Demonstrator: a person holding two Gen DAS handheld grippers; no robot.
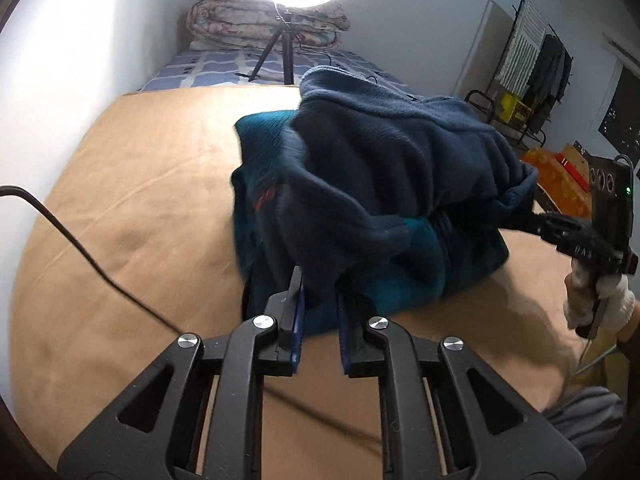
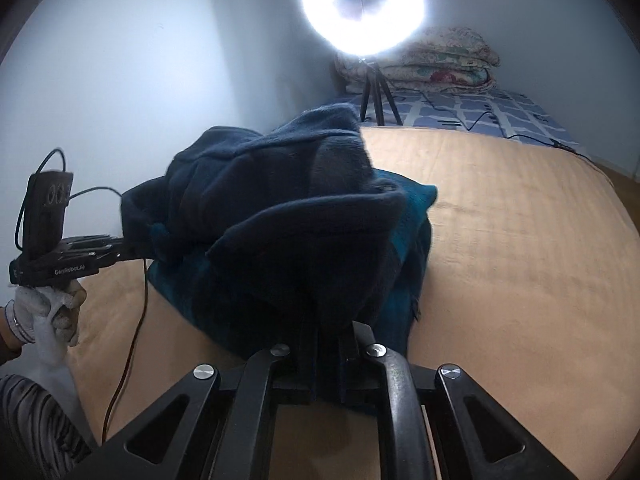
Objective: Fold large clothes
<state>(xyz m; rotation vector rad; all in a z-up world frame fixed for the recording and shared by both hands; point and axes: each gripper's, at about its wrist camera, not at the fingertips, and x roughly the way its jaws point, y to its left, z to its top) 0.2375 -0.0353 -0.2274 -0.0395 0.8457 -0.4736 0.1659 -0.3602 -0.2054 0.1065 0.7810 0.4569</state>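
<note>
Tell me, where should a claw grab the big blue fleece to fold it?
Probably by its near edge, coming from the front and low. The blue fleece is heaped on the tan bed cover, and that bunched edge hangs toward both claws, easy to pinch.

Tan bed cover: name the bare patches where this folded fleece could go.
Free: the tan cover between the wall and the dark blue fleece, crossed by a black cable; also beyond its other side. Crowded: the ring-light tripod and folded quilts.
</note>
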